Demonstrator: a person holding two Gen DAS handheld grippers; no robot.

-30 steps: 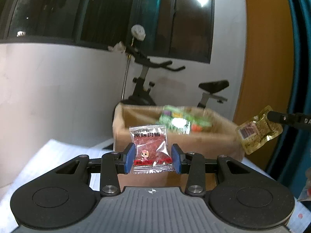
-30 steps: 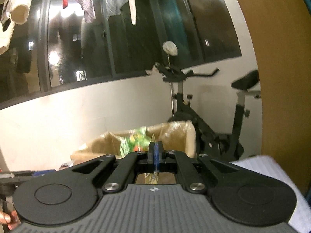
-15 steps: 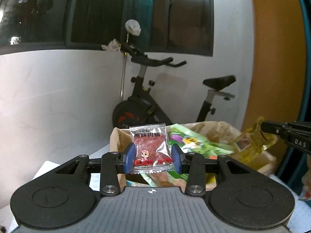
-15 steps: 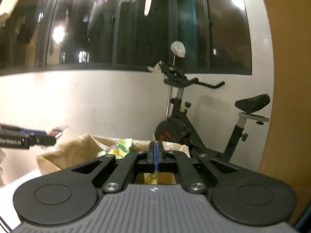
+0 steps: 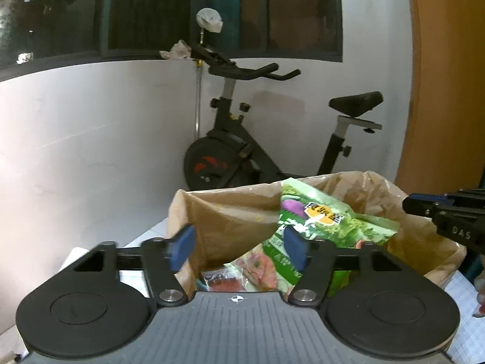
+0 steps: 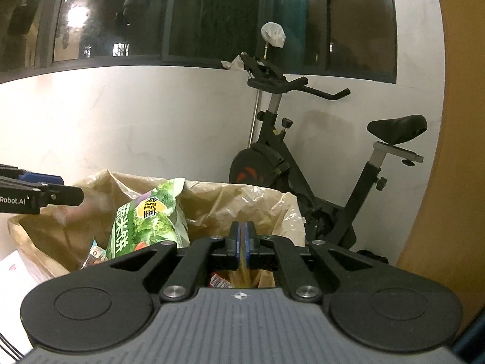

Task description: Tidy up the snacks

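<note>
- Blue pads on my left fingers stand apart, having just been opening, with nothing between them; my left gripper hangs over the open box.
- Yellow foil shows between my right fingers, which are pressed together on the edge of a yellowish snack packet that hangs below them; my right gripper is above the box's near side.
- Below my left fingers a small red meat-snack packet lies loose inside the box, partly hidden by the gripper body.
- Beside it a large green snack bag leans tilted, its top poking above the rim; other small wrappers sit at its foot, too hidden to name.
- All of this is in a cardboard box lined with crinkled clear plastic, standing on a white surface.
- Behind the box a black exercise bike stands against the white wall, under dark windows.
</note>
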